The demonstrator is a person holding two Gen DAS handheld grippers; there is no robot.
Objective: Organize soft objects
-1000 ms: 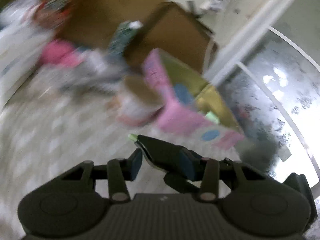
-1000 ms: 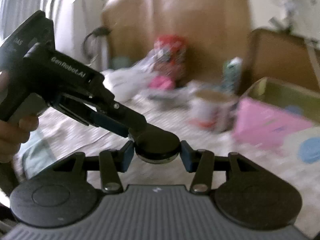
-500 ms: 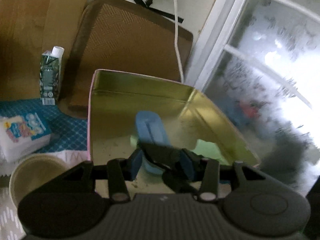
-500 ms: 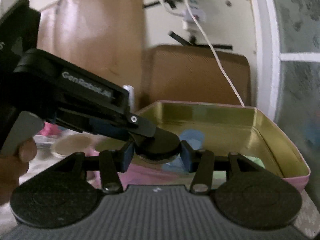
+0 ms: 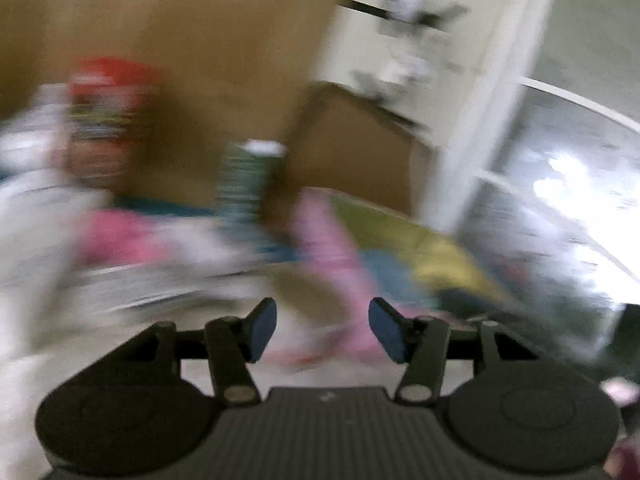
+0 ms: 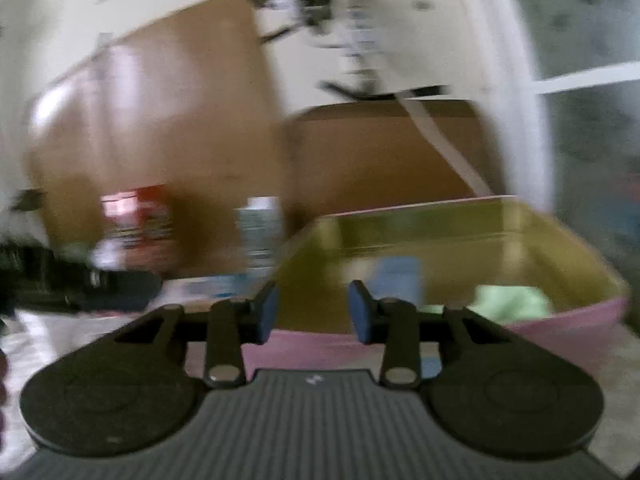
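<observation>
While both views blur, the left gripper [image 5: 322, 328] and right gripper [image 6: 312, 312] stand parted, holding nothing. Blue piece [image 6: 398, 280] and green piece [image 6: 514, 304] lie inside the tin [image 6: 568, 320], probably gathered there for sorting.

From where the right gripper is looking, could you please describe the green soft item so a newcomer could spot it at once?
Find the pink tin with the gold lining, ahead of the open right gripper. The green soft item lies inside, near its front right corner. A blue item lies further left; this one is pale green and crumpled.
</observation>
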